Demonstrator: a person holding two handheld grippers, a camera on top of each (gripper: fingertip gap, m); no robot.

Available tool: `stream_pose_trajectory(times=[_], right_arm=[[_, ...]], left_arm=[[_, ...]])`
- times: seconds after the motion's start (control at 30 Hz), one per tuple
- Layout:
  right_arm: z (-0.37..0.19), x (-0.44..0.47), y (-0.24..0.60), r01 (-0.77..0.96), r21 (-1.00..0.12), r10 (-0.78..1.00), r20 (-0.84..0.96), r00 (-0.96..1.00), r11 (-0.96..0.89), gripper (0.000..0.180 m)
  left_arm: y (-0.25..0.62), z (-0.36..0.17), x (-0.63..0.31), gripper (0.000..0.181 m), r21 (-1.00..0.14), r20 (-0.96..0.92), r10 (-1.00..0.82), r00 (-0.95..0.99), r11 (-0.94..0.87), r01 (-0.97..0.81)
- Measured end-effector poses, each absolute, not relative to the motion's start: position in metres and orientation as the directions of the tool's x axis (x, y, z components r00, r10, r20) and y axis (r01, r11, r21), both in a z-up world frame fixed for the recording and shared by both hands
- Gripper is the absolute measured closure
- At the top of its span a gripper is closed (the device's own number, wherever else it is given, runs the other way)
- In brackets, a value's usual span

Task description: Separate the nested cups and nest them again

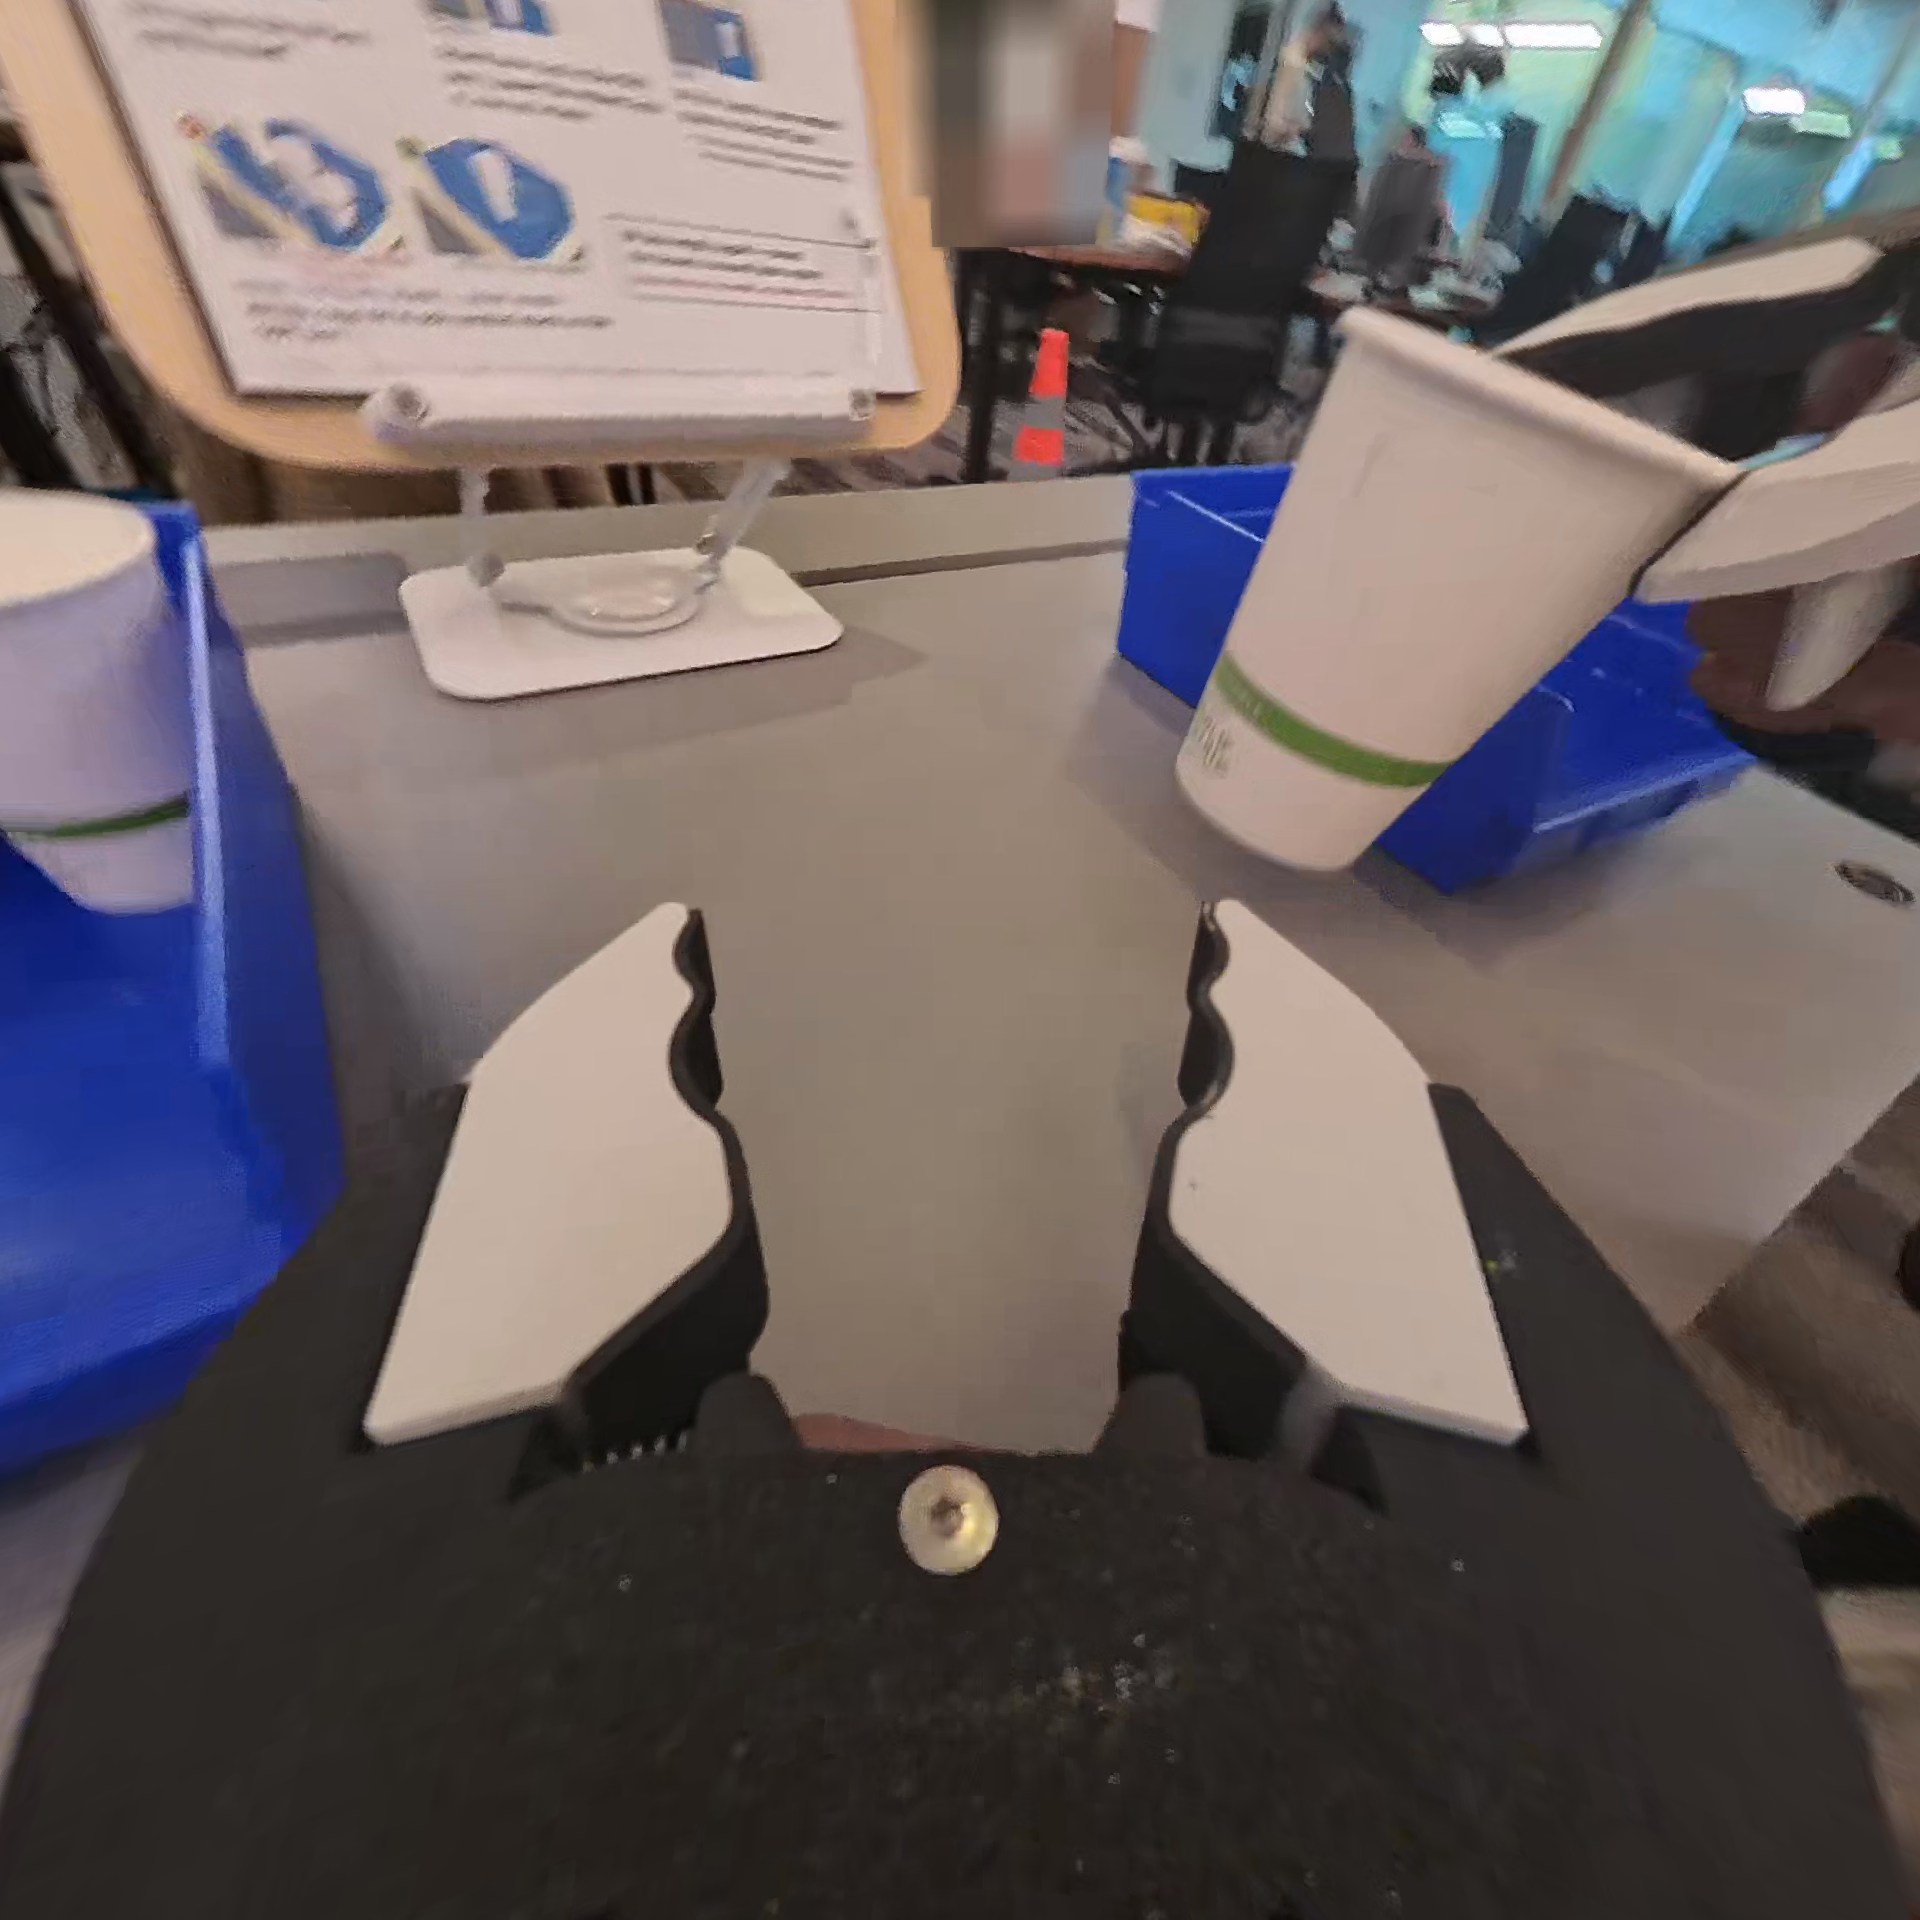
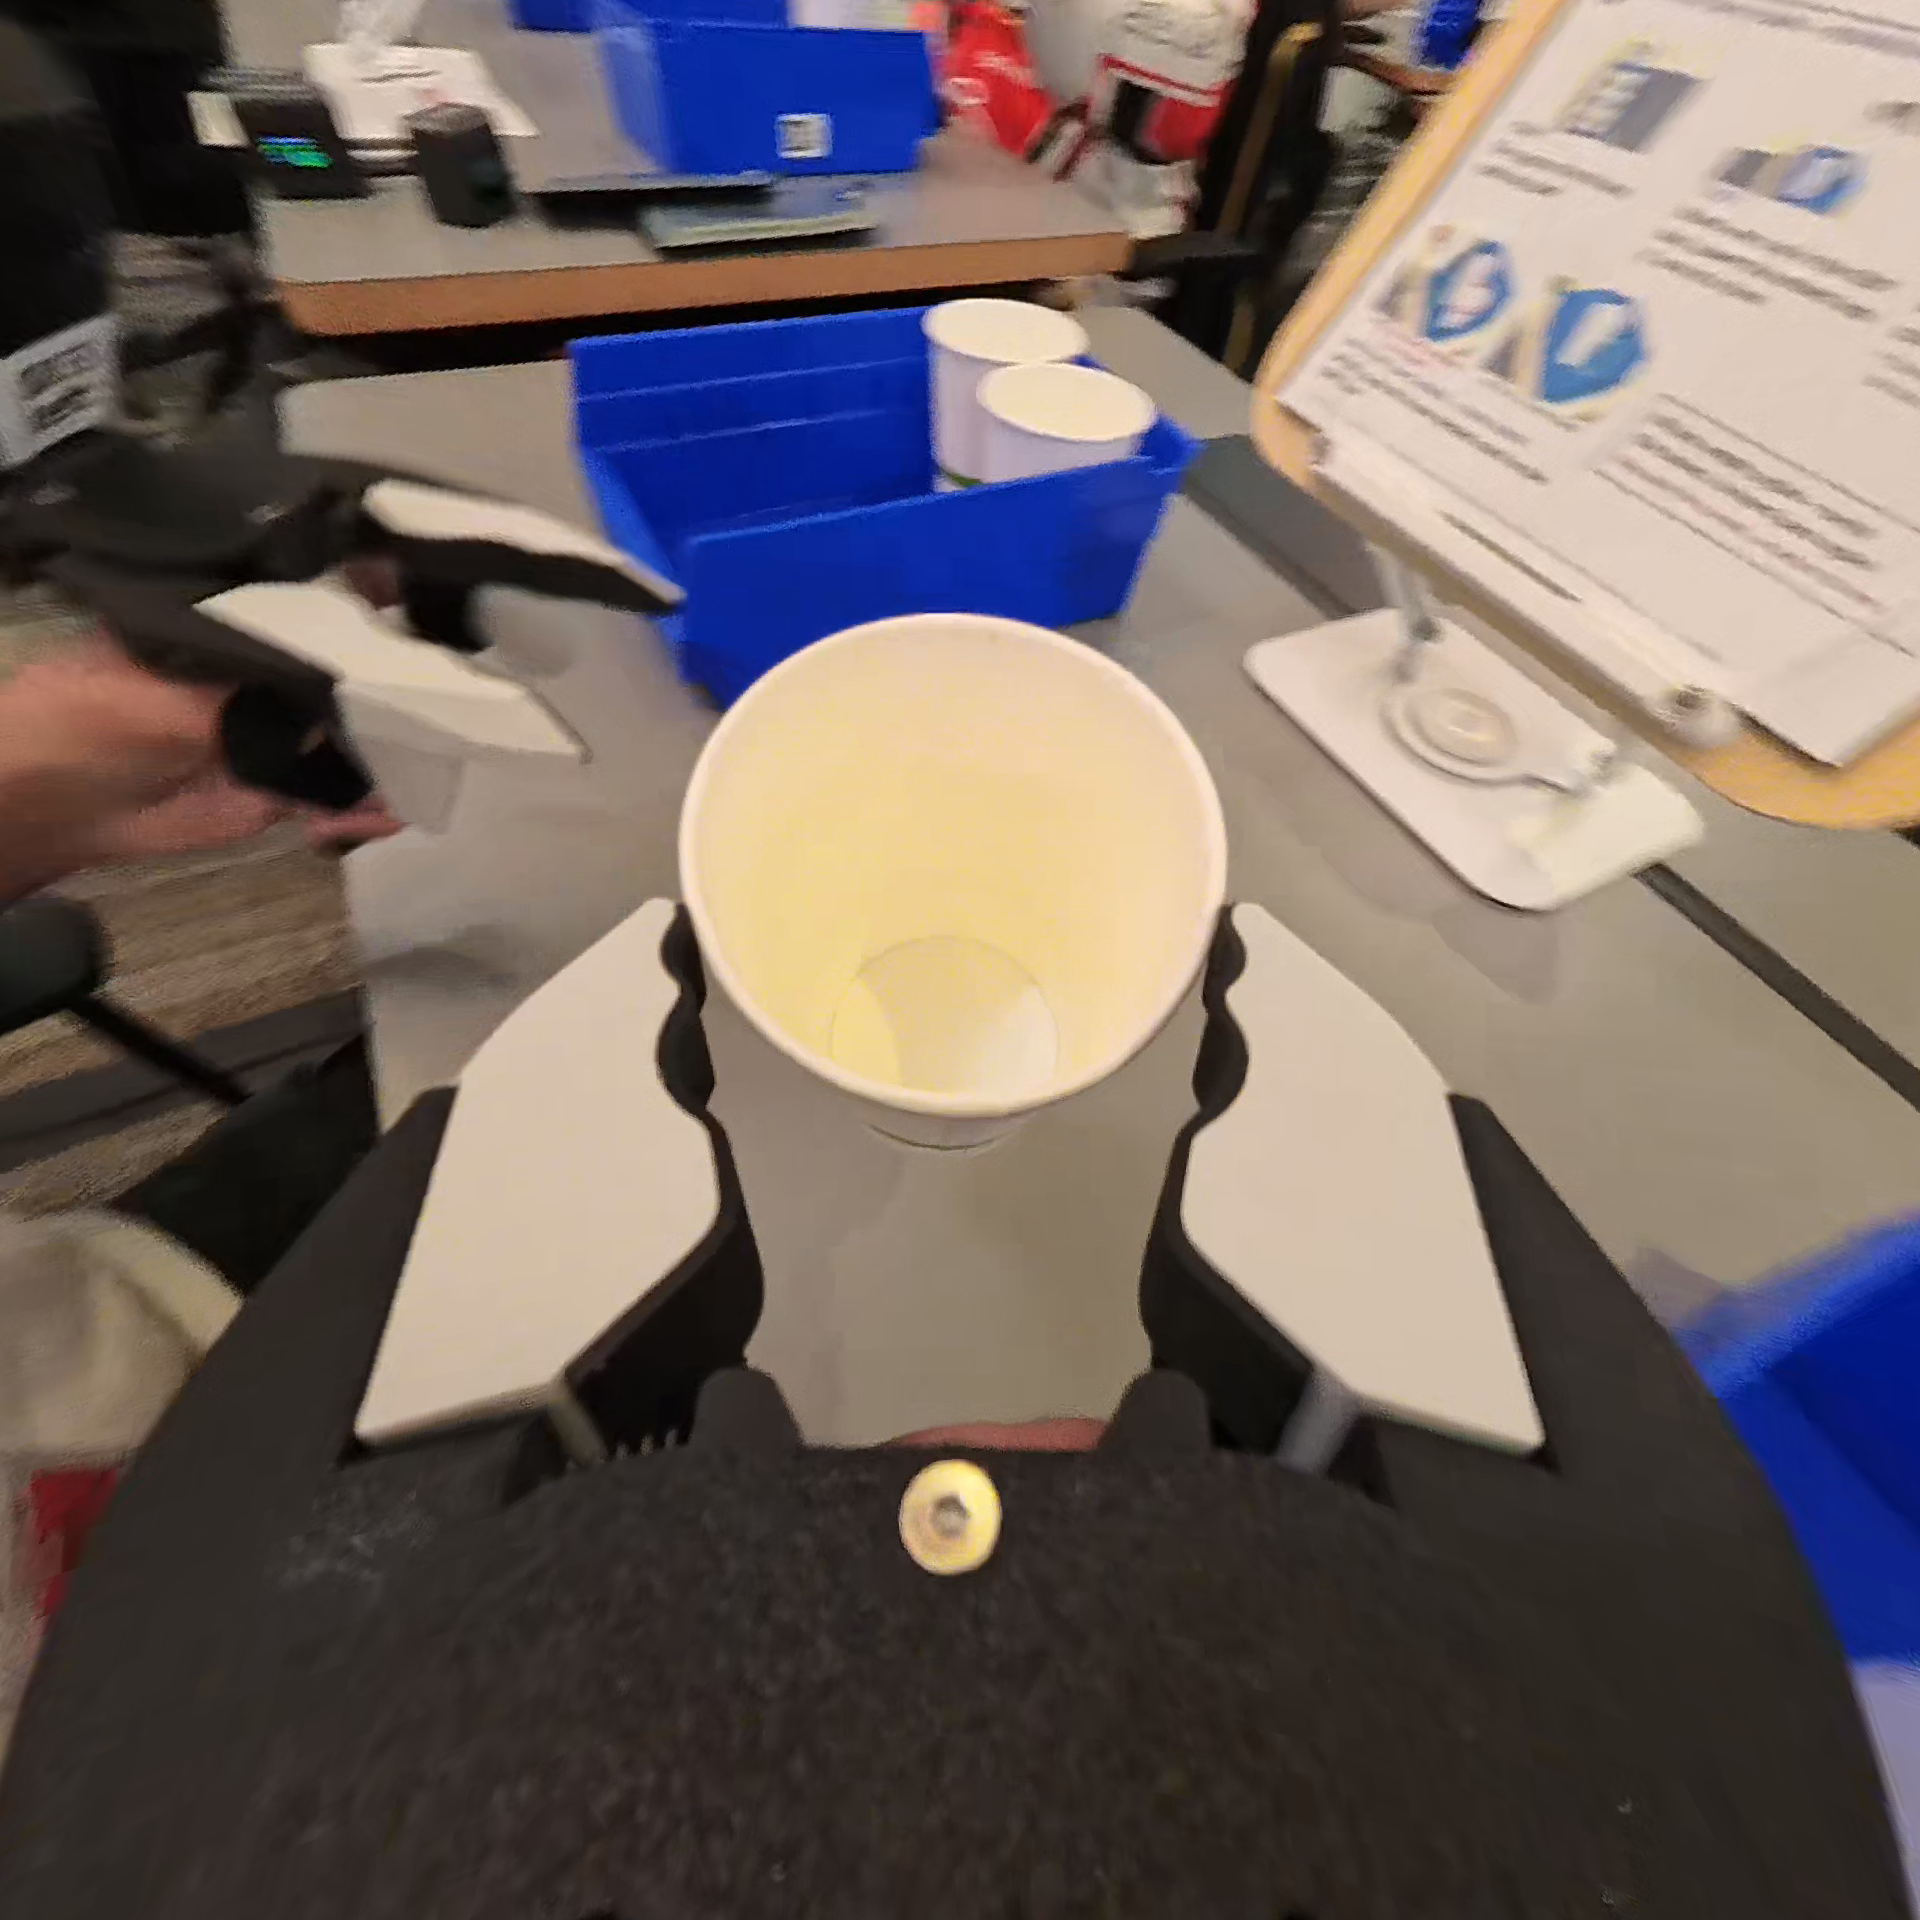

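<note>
The right hand-held gripper point(image 2: 945, 997) clamps a light, crushable paper cup point(image 2: 951, 873) below its rim; the left hand-held gripper point(image 1: 951, 997), at nine o'clock, gapes wide, empty.

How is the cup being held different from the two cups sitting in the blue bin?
The held cup hangs tilted above the table, clamped by the right gripper; the bin cups stand upright, untouched, in the blue bin. All are white paper cups.
</note>
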State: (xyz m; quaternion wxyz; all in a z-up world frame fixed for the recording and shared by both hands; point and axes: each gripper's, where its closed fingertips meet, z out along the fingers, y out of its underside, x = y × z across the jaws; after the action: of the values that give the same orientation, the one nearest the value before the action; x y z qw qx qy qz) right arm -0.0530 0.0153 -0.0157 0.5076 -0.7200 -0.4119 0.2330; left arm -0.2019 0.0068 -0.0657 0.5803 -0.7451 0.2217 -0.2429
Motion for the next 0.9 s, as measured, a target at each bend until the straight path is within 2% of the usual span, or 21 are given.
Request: stream_pose_trajectory(times=[0.17, 0.3, 0.4, 0.63, 0.9], right_arm=[[0.027, 0.025, 0.045, 0.373, -0.909, 0.554, 0.218, 0.803, -0.184, 0.087], [0.086, 0.108, 0.065, 0.274, -0.937, 0.332, 0.193, 0.923, -0.218, 0.087], [0.1, 0.159, 0.081, 0.251, -0.93, 0.219, 0.195, 0.956, -0.27, 0.086], [0.038, 0.21, 0.114, 0.173, -0.885, 0.143, 0.122, 0.982, -0.432, 0.086], [-0.017, 0.221, 0.127, 0.082, -0.863, 0.111, 0.031, 0.993, -0.499, 0.086]], left_arm=[[0.0, -0.085, -0.202, 0.096, -0.957, 0.216, -0.584, 0.782, -0.287, 0.05], [-0.005, -0.081, -0.197, 0.096, -0.959, 0.218, -0.624, 0.751, -0.279, 0.046], [-0.005, -0.08, -0.201, 0.096, -0.965, 0.185, -0.617, 0.765, -0.26, 0.024], [-0.008, -0.077, -0.205, 0.096, -0.958, 0.223, -0.615, 0.757, -0.282, 0.052], [-0.008, -0.08, -0.205, 0.096, -0.952, 0.24, -0.617, 0.75, -0.302, 0.056]])
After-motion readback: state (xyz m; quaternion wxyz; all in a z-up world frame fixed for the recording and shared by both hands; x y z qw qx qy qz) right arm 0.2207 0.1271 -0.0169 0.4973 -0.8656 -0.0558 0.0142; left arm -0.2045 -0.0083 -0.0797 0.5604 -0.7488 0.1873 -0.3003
